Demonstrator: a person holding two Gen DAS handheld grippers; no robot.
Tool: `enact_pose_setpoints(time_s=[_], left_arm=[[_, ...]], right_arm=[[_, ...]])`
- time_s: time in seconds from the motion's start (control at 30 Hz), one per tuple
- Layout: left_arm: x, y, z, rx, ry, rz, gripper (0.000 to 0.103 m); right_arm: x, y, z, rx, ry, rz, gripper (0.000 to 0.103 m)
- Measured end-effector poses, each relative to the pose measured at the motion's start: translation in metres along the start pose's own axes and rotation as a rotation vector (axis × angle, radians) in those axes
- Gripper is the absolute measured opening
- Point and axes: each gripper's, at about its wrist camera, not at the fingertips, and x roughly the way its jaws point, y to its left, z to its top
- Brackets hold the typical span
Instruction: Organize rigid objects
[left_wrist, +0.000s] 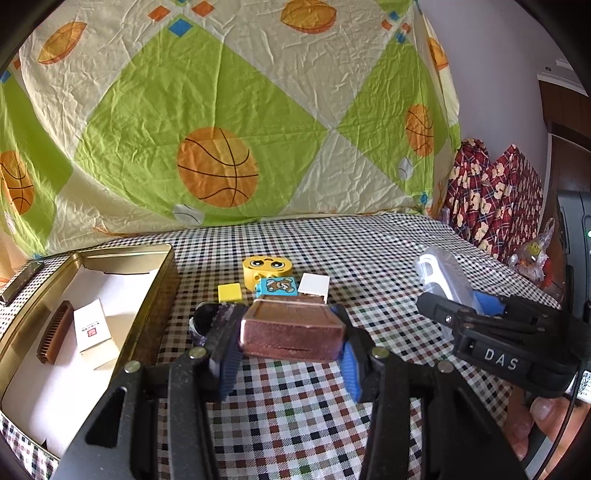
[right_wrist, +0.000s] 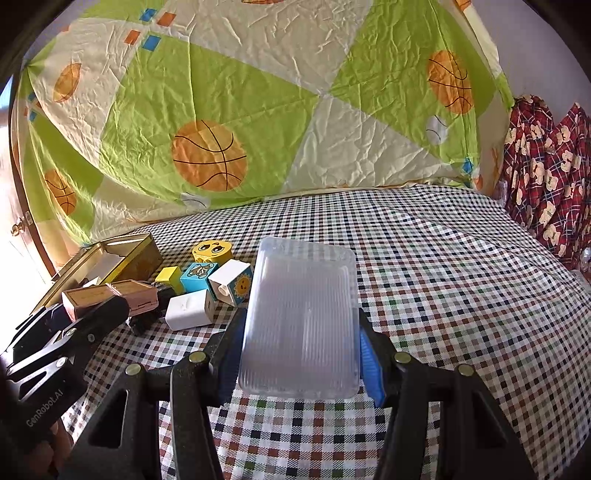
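My left gripper (left_wrist: 288, 354) is shut on a copper-pink rectangular box (left_wrist: 291, 330), held just above the checked tablecloth; it also shows in the right wrist view (right_wrist: 110, 295). My right gripper (right_wrist: 299, 354) is shut on a clear ribbed plastic box (right_wrist: 301, 317), seen from the side in the left wrist view (left_wrist: 448, 277). Beyond the pink box lie a yellow smiley block (left_wrist: 266, 268), a blue bear block (left_wrist: 277, 287), a small yellow block (left_wrist: 229, 292), a white block (left_wrist: 314, 286) and a dark round object (left_wrist: 207, 319). A white rectangular case (right_wrist: 189, 309) lies by the blocks.
An open gold tin (left_wrist: 155, 280) stands at the left, holding a brown comb (left_wrist: 55, 332) and a white card box (left_wrist: 92, 326). A basketball-print sheet (left_wrist: 221, 110) hangs behind the table. Red bear-print cloth (left_wrist: 495, 199) lies at the far right.
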Motion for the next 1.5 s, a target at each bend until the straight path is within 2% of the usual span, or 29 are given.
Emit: enact_pose_setpoints(time_s=[1.1, 1.5], left_arm=[[-0.021, 0.001, -0.001, -0.007, -0.110, 0.042, 0.045], [-0.030, 0.005, -0.003, -0.015, -0.155, 0.059, 0.045]], right_arm=[[-0.031, 0.005, -0.003, -0.029, -0.165, -0.032, 0.057], [-0.047, 0.013, -0.007, -0.061, -0.256, -0.053, 0.057]])
